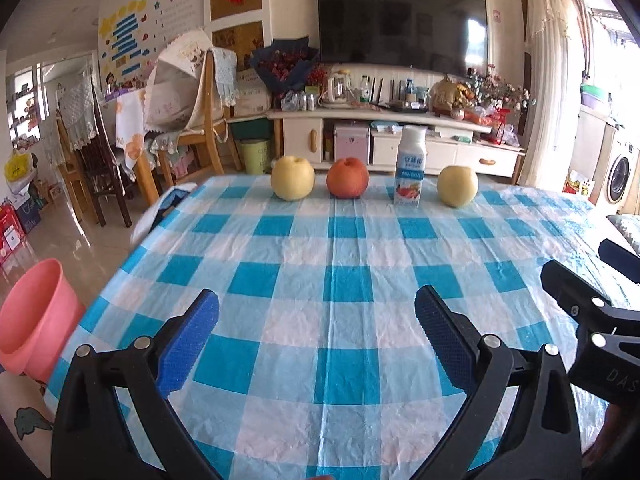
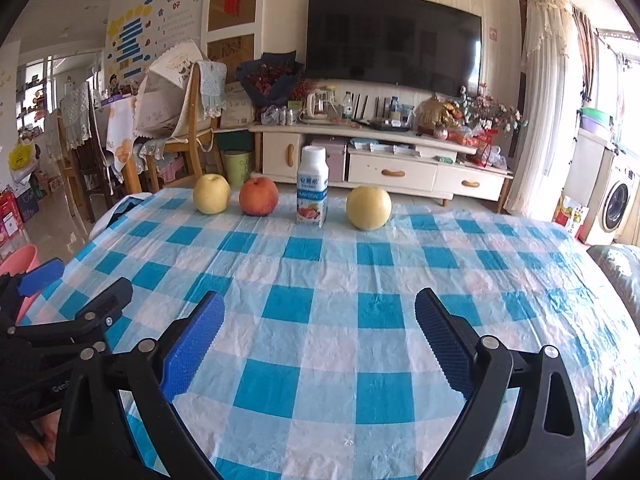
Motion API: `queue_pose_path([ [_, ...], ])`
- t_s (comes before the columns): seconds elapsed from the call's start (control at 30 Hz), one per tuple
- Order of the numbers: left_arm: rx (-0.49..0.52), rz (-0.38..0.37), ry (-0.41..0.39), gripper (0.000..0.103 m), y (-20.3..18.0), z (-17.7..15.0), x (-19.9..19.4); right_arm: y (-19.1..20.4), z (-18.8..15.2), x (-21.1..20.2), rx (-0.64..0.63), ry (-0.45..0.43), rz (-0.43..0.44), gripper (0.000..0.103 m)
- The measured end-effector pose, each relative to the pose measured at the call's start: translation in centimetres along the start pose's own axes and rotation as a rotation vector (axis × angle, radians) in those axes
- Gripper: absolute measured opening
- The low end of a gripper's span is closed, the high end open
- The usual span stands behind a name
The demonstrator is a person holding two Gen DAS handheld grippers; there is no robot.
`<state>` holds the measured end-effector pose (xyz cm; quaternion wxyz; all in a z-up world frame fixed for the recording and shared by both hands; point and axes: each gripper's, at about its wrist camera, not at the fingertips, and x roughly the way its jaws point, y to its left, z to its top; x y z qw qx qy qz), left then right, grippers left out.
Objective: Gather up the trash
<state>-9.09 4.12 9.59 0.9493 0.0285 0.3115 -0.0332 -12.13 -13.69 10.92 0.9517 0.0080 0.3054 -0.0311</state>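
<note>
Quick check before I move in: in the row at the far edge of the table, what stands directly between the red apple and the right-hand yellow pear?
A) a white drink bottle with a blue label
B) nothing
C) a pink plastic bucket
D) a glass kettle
A: the white drink bottle with a blue label stands upright between the red apple and the right-hand yellow pear on the checked tablecloth.

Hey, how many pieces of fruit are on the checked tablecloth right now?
3, in a row at the far edge: a yellow pear leftmost, a red-orange apple beside it, another yellow pear right of the white milk bottle.
</note>
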Motion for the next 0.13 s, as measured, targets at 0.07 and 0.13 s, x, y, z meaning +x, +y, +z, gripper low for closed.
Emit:
queue_pose_path([
  [0.07, -0.017, -0.004, 0.067, 0.099, -0.1, -0.5, 2.7, -0.1, -0.6, 2.0, 0.004, 0.059, -0.013, 0.095],
  [0.13, -0.026, 0.003, 0.126, 0.099, -0.4, -0.9, 5.0, -0.3, -1.3, 4.2, 0.016, 0.122, -0.030, 0.095],
])
